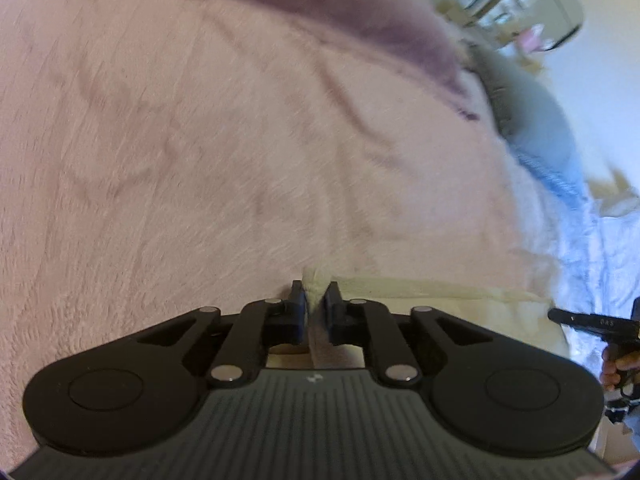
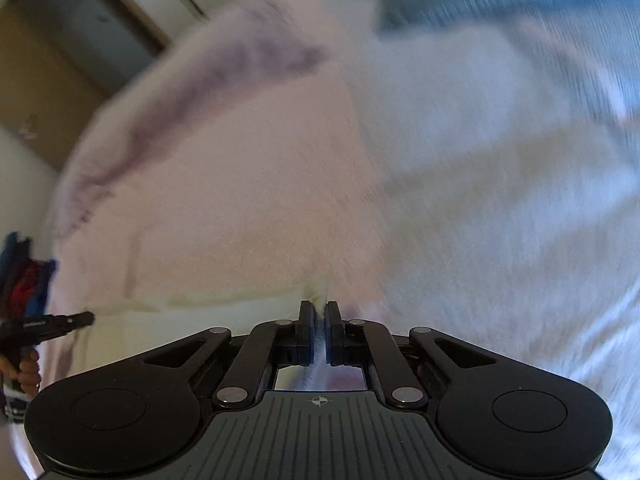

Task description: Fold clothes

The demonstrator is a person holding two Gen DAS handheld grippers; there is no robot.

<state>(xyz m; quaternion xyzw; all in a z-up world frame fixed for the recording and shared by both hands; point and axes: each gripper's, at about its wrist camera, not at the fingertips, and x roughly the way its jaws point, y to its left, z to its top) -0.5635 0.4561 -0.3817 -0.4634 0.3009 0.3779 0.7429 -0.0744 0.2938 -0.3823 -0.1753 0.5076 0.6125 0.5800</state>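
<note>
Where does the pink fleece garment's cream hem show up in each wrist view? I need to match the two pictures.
Left wrist view: the cream hem runs from the left tool, which pinches it, rightward toward the frame edge.
Right wrist view: the same hem runs leftward from the right tool, which pinches it.
Shared landmark: the pink fleece garment fills both views.

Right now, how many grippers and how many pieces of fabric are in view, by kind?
Grippers: 2, left gripper and right gripper, both clamped on the cream edge
Pink fleece garment: 1
Pale blue bedding: 1
Total: 4
</note>
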